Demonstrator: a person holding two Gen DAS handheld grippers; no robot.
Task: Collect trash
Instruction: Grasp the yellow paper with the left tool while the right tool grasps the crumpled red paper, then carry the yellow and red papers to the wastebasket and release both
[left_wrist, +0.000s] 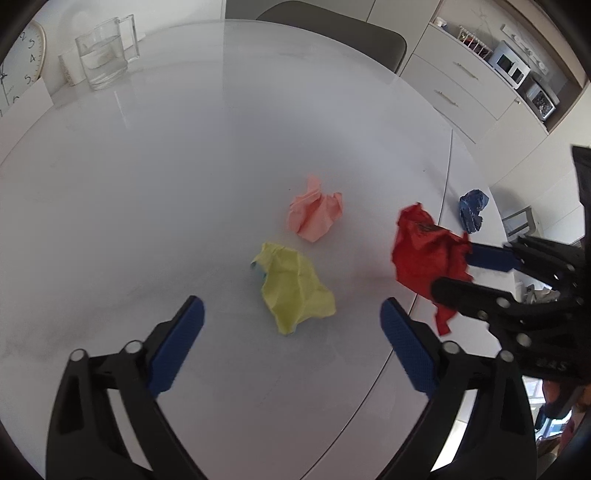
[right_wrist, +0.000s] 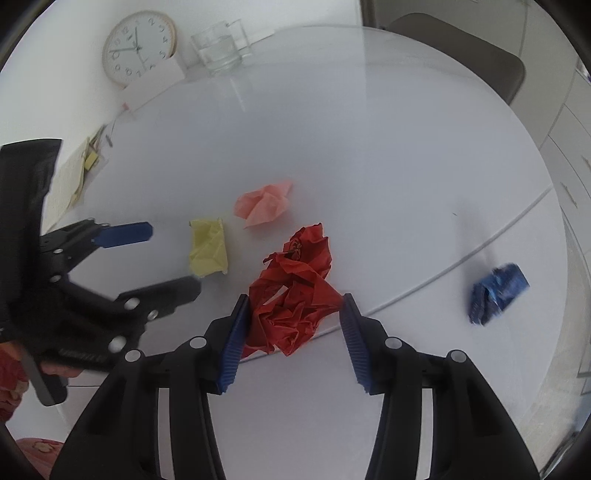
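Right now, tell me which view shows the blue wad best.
The right wrist view: the blue wad lies alone on the white table, large and unobstructed, though slightly blurred. In the left wrist view the same wad appears small, near the table's edge, beyond the red wad.

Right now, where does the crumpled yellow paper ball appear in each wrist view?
Left wrist: crumpled yellow paper ball at lower centre, ahead of the open left claw.
Right wrist: it lies left of centre.
Shared landmark: the crumpled pink paper ball, just beyond it.
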